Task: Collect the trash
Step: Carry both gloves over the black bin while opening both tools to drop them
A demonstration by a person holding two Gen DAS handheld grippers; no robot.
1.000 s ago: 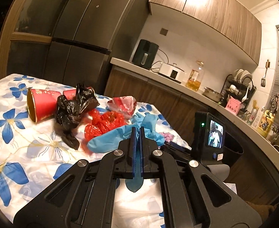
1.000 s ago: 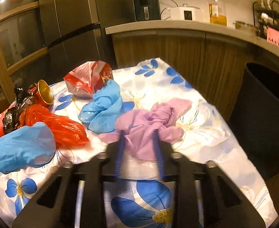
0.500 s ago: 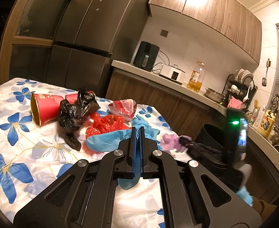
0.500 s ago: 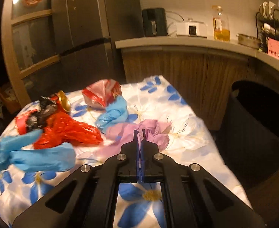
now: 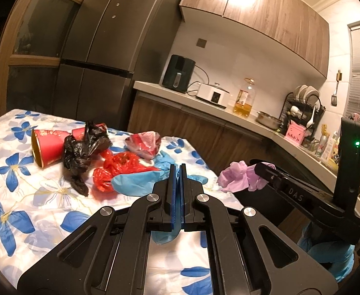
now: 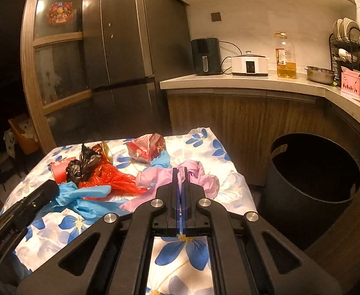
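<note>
My left gripper (image 5: 177,169) is shut on a blue plastic bag (image 5: 135,183) and holds it just above the flowered tablecloth (image 5: 20,196). My right gripper (image 6: 179,172) is shut on a pink plastic bag (image 6: 153,178), lifted off the table; it also shows in the left wrist view (image 5: 239,175). A black trash bin (image 6: 315,172) stands open to the right of the table. On the table lie a red plastic bag (image 5: 121,164), a black bag (image 5: 81,147), a red paper cup (image 5: 46,147) and a red-white wrapper (image 5: 144,143).
A second blue bag (image 6: 161,161) lies behind the pink one. A kitchen counter (image 6: 253,80) with an air fryer, a cooker, an oil bottle and a dish rack runs behind the table. A dark fridge (image 5: 106,49) stands at the back left.
My right gripper has closed on the pink bag and lifted it up off the table toward the right. My left gripper has risen slightly, still holding the blue bag.
</note>
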